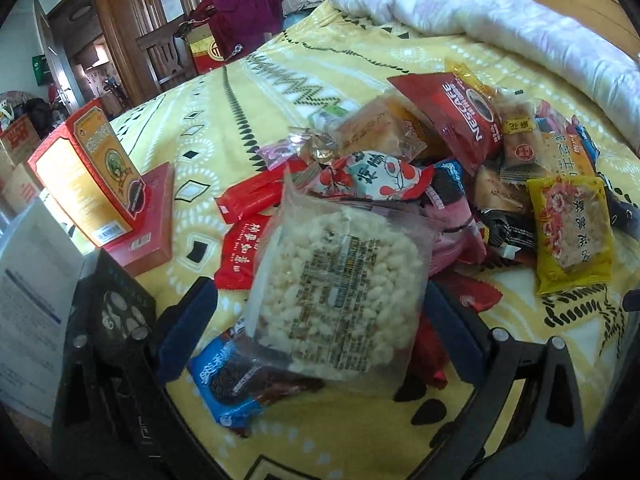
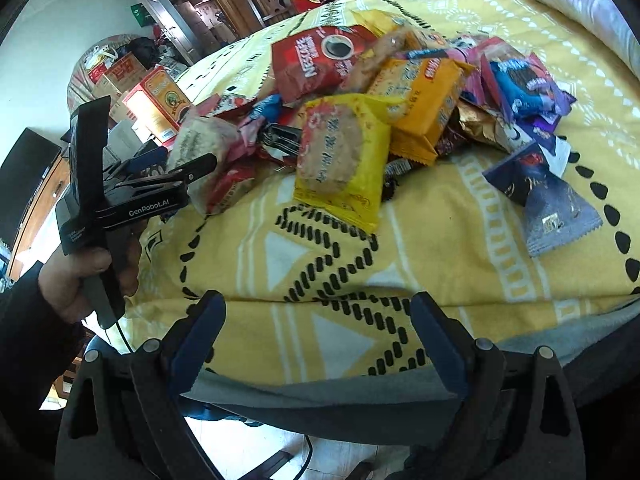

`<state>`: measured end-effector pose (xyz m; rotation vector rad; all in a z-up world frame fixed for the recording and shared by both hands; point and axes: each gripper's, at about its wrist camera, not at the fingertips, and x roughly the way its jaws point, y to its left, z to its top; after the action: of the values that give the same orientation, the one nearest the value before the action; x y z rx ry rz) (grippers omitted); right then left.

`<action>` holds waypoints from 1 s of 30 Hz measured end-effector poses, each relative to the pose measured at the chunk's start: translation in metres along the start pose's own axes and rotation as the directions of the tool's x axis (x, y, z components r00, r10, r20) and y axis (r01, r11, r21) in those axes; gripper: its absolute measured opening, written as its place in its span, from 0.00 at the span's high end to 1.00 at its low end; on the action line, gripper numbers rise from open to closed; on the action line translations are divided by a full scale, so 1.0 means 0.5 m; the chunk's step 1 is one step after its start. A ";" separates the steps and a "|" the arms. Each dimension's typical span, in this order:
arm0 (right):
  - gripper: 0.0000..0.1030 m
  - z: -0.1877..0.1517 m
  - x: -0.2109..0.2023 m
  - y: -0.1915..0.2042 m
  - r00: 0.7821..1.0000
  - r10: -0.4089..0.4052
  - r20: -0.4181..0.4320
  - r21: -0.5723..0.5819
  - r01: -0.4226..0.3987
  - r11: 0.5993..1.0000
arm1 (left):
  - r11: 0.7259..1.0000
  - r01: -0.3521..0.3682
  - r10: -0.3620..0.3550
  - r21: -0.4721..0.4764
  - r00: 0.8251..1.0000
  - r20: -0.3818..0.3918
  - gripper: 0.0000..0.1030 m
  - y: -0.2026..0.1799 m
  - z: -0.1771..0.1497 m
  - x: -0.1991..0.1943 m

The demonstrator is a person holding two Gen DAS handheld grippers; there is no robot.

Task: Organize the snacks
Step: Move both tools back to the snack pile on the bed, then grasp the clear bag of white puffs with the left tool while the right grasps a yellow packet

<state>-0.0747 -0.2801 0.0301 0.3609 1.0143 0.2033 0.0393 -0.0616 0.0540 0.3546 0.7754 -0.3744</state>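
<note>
A heap of snack packets lies on a yellow patterned bedspread (image 1: 248, 92). My left gripper (image 1: 320, 320) has its fingers wide apart on either side of a clear bag of puffed rice (image 1: 340, 292), not closed on it; a blue cookie packet (image 1: 232, 384) lies under the bag. Behind are a red Nescafe pouch (image 1: 468, 120) and a yellow cake packet (image 1: 572, 232). My right gripper (image 2: 320, 340) is open and empty over the bed's near edge. The right wrist view shows the left gripper (image 2: 188, 168) at the rice bag (image 2: 204, 136), the yellow packet (image 2: 344, 160) and an orange packet (image 2: 424, 96).
Two red boxes (image 1: 92, 172) stand stacked at the bed's left edge, beside a white carton (image 1: 28, 292). A folded white quilt (image 1: 500, 12) lies at the far right. A dark blue-grey packet (image 2: 544, 196) lies apart from the heap. Chair, boxes and a doorway stand beyond the bed.
</note>
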 end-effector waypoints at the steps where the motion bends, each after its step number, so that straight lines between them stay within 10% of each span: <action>1: 0.08 -0.001 0.002 -0.004 1.000 0.000 -0.003 0.007 0.000 1.000 | 1.000 -0.001 0.001 0.009 1.000 -0.001 0.00 -0.007 0.000 0.002; 6: 0.08 0.003 0.008 -0.004 1.000 0.005 0.001 0.011 -0.005 1.000 | 0.999 -0.011 0.010 0.044 1.000 0.014 0.02 -0.029 -0.001 0.005; 8: 0.08 0.005 0.007 0.001 1.000 0.000 0.010 0.001 0.000 1.000 | 1.000 0.027 -0.027 0.008 1.000 -0.012 0.21 -0.017 0.003 0.006; 30: 0.13 0.109 0.058 -0.014 0.993 0.017 0.113 0.050 -0.023 0.998 | 0.980 0.041 -0.059 -0.195 0.995 -0.083 0.21 0.037 -0.036 -0.089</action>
<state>-0.0131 -0.2879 0.0306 0.4249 0.9059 0.1735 0.0078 -0.0288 0.0778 0.1705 0.9007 -0.3291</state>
